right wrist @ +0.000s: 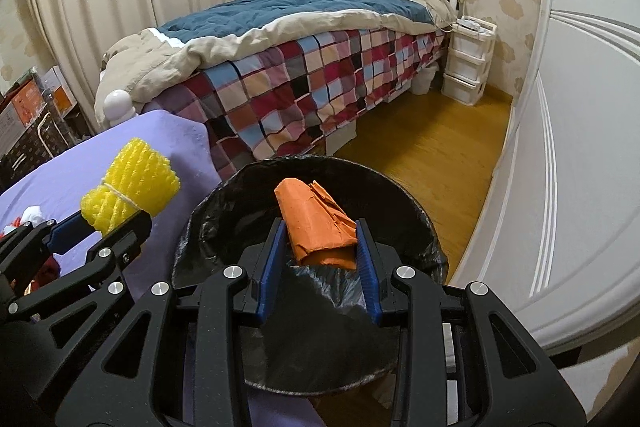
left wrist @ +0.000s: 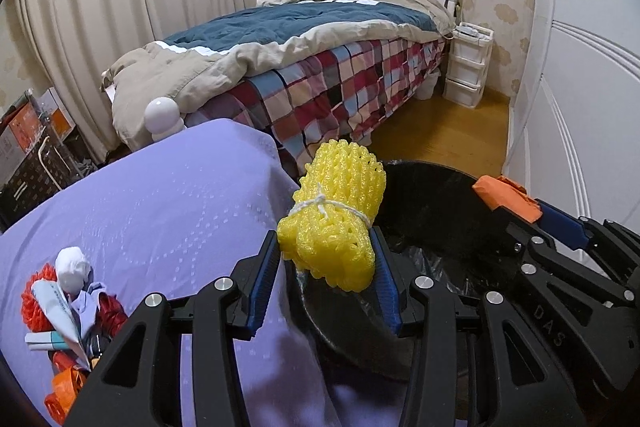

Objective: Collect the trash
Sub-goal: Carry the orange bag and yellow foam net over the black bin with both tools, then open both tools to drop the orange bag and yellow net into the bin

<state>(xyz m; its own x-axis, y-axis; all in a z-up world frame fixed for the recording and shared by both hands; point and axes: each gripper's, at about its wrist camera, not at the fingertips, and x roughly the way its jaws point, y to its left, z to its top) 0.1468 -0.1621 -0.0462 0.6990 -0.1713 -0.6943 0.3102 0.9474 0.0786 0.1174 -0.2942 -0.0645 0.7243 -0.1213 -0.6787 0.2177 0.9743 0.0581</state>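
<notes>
Two pieces of trash are held over the black-lined trash bin (right wrist: 416, 227), so the drop is the step in hand. The right gripper (right wrist: 320, 251) clamps a folded orange paper (right wrist: 316, 223) above the bin's centre; the left gripper (left wrist: 326, 267), at nine o'clock from it, pinches a tied yellow foam net (left wrist: 340, 215) near the rim beside the purple-covered table (left wrist: 160, 211). Next, each should part its fingers; the left likely needs to reach further inward first.

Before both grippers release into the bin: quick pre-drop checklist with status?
1. Right gripper shut on orange paper wad: ok.
2. Wad over the bin opening: ok.
3. Left gripper shut on yellow foam net: ok.
4. Net over the opening: not ok, it hangs at the rim beside the purple cloth.
5. Liner open: ok.
6. Trash pile left on the cloth: not ok.
</notes>
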